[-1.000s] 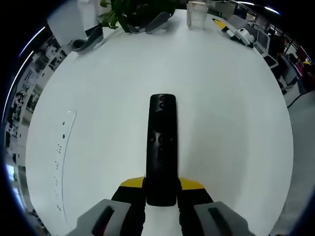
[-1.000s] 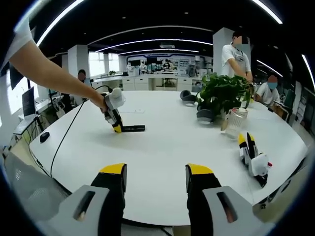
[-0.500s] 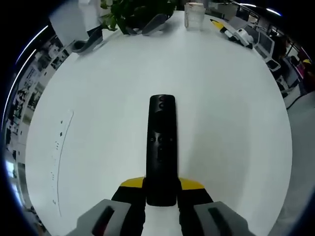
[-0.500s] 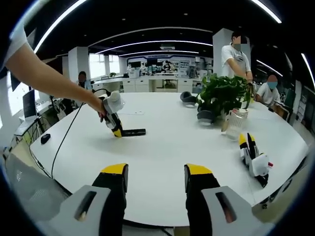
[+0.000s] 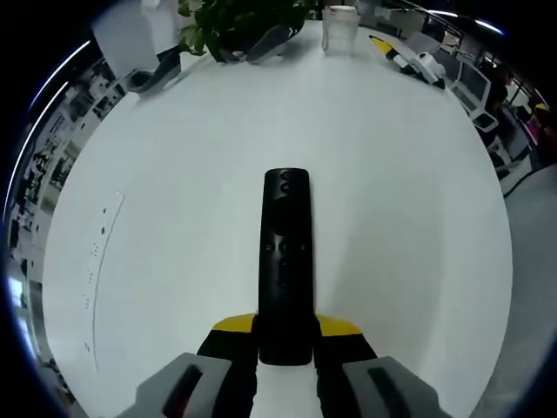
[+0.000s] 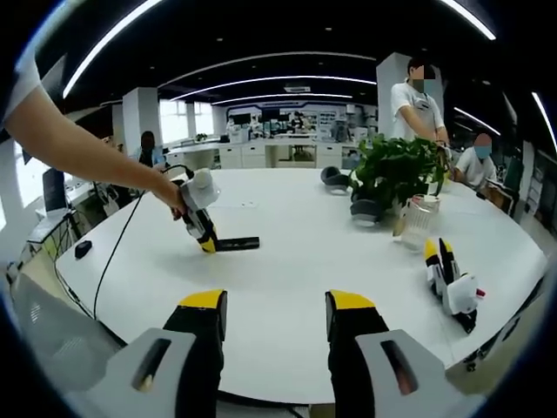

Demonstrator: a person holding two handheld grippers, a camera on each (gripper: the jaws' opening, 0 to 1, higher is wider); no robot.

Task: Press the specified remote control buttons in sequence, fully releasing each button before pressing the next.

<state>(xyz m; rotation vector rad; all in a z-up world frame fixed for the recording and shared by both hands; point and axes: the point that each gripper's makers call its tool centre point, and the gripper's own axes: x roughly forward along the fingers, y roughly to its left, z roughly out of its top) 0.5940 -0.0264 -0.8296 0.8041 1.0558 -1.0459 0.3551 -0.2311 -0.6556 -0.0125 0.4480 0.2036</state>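
Note:
A long black remote control (image 5: 285, 261) points away from me over the white table (image 5: 392, 174), its near end clamped between the yellow-tipped jaws of my left gripper (image 5: 285, 335). In the right gripper view the same remote (image 6: 238, 245) lies low over the table, held by the left gripper (image 6: 202, 228) in a person's hand. My right gripper (image 6: 276, 318) stands open above the near table edge, far from the remote, with nothing between its jaws.
A potted plant (image 6: 396, 170), a glass jar (image 6: 416, 219) and dark headphones (image 6: 333, 176) stand at the table's far right. A spare yellow-tipped gripper (image 6: 451, 280) lies at the right edge. A cable (image 6: 122, 244) runs off the left edge. People stand behind the table.
The left gripper with the remote has drifted slightly to the right and nearer in the right gripper view. The grip on the remote is unchanged, and the right gripper stays open.

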